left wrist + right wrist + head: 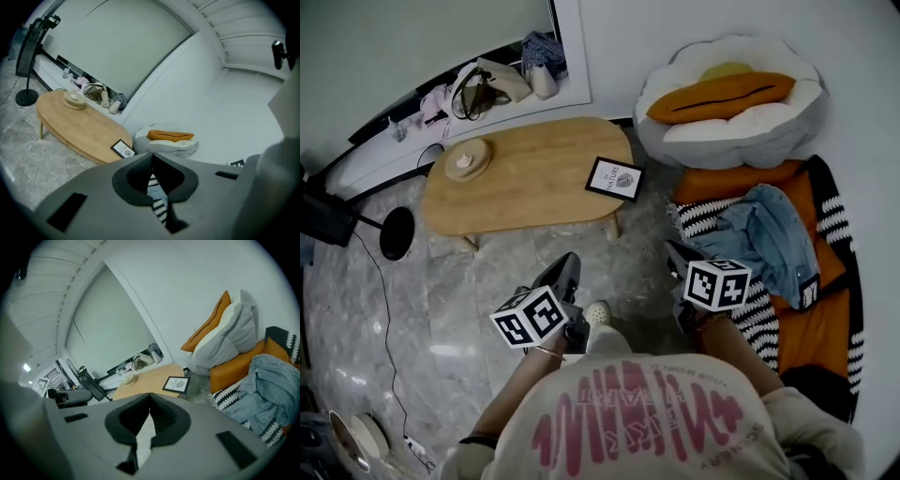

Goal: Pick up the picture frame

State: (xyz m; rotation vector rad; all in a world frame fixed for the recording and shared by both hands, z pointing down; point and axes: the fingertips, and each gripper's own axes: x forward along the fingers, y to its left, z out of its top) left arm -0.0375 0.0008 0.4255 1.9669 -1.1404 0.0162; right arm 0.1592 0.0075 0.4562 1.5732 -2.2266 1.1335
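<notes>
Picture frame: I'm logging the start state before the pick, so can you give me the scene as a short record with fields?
picture frame: lying flat near the table's right end, untouched
table: low, oval, wooden
also on table: round dish near the left end
left gripper: jaws together, empty, short of the table
right gripper: jaws together, empty, short of the table
pick: not yet done

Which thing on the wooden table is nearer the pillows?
The black-edged picture frame, lying flat at the table end beside the pillows. The round dish sits at the opposite end.
</notes>
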